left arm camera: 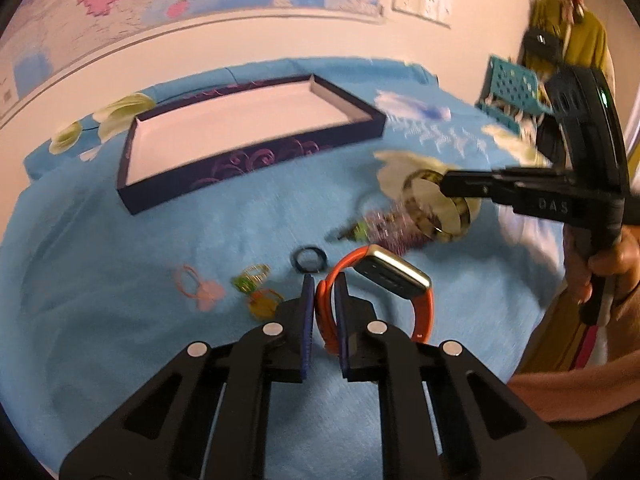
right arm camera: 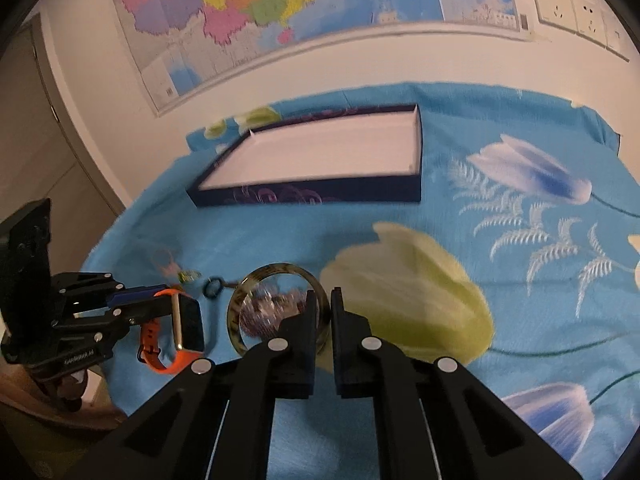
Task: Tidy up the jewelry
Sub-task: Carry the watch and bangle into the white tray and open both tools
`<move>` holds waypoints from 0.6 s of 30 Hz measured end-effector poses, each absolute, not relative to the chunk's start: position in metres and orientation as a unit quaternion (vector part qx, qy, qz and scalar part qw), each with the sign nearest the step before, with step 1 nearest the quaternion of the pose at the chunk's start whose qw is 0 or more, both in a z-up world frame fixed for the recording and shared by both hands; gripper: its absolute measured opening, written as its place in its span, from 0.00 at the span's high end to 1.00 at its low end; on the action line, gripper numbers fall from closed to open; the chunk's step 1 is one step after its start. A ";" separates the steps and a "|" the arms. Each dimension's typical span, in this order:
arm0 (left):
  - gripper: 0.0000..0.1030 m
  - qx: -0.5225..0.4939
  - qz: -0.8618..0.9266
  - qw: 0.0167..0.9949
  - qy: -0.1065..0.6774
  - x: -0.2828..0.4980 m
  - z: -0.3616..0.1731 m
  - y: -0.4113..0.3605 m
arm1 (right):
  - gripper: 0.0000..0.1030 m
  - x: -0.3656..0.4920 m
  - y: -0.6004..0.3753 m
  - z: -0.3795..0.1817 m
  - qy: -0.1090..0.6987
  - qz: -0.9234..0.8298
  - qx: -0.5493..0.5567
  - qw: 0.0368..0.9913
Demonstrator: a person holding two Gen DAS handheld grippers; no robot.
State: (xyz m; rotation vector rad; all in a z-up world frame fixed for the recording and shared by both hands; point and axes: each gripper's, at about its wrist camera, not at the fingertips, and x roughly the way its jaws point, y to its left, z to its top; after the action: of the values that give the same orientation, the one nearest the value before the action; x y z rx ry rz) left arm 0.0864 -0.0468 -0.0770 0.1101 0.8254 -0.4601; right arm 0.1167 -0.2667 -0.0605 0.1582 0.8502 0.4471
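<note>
Jewelry lies scattered on a blue flowered cloth over the tabletop; the left gripper is clamped on the orange strap of a smartwatch, lifted just clear of the cloth; the right gripper pinches the rim of a mottled bangle; small rings rest nearby; beyond them sits a dark tray with a white floor.
</note>
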 end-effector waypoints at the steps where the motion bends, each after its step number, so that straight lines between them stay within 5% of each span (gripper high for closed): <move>1: 0.90 0.043 -0.222 0.891 0.395 0.089 -0.073 -0.043 | 0.95 0.119 -0.269 -0.056 0.403 0.216 0.079 0.886; 18: 0.90 -0.006 -0.121 0.924 0.362 0.233 -0.023 -0.004 | 0.95 0.260 -0.251 -0.024 0.369 0.208 0.039 0.905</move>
State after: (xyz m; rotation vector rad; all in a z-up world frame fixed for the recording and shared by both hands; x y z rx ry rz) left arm 0.2329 -0.0036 -0.0228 -0.0126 0.7438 -0.2488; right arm 0.2603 -0.2513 -0.0237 0.0815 0.7613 0.4293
